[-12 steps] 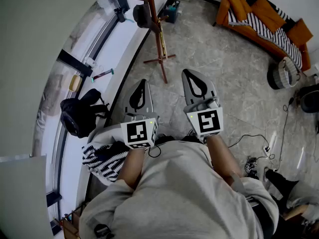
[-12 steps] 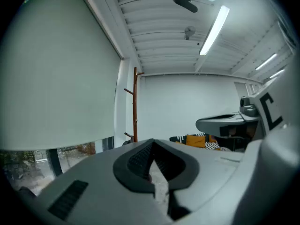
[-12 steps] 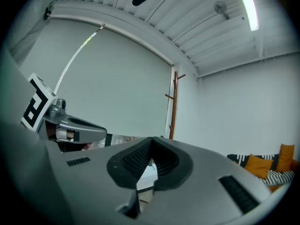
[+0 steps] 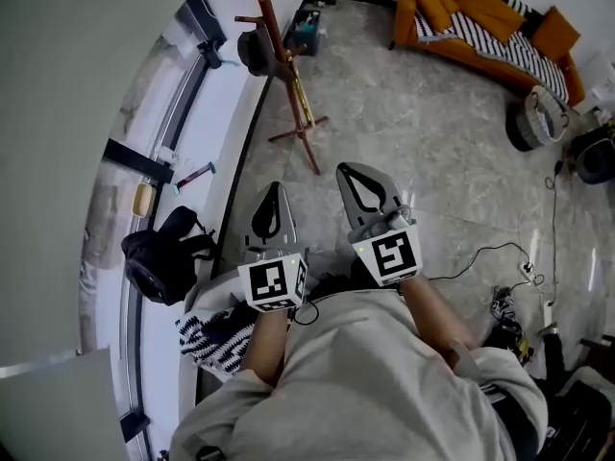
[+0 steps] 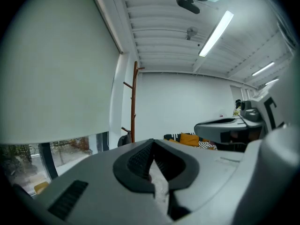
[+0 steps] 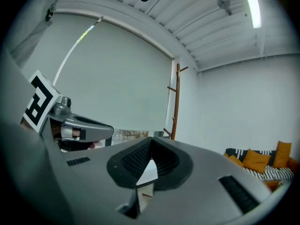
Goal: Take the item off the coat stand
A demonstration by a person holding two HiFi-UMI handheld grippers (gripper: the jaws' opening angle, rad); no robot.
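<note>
Grippers: two, the left gripper (image 4: pixel 274 190) and the right gripper (image 4: pixel 351 173), side by side in the middle of the head view, both pointing toward the top of the frame. Each carries one marker cube at its rear.
Left jaws: pressed together, with nothing between them.
Right jaws: also pressed together and empty.
Coat stand: one coat stand (image 4: pixel 281 56) of brown wood, upright at the upper middle-left of the head view beside the window wall, well apart from both grippers.
Item: one dark item (image 4: pixel 253 54) hangs on a peg on the stand's left side — still on the stand. What kind of thing it is cannot be told.
Sofa: one orange sofa (image 4: pixel 480 22) at the upper right, with striped and orange cushions on it.
Backpack: one black backpack (image 4: pixel 157 257) at the left middle, by the window.
Basket: one basket (image 4: pixel 533 123) near the right edge, just below the sofa's end.
Striped cloth: one striped cloth (image 4: pixel 213 339) at the lower left, under the left arm.
Floor: grey marbled floor (image 4: pixel 423 142) — a thin cable (image 4: pixel 480 253) trails across it at the right.
</note>
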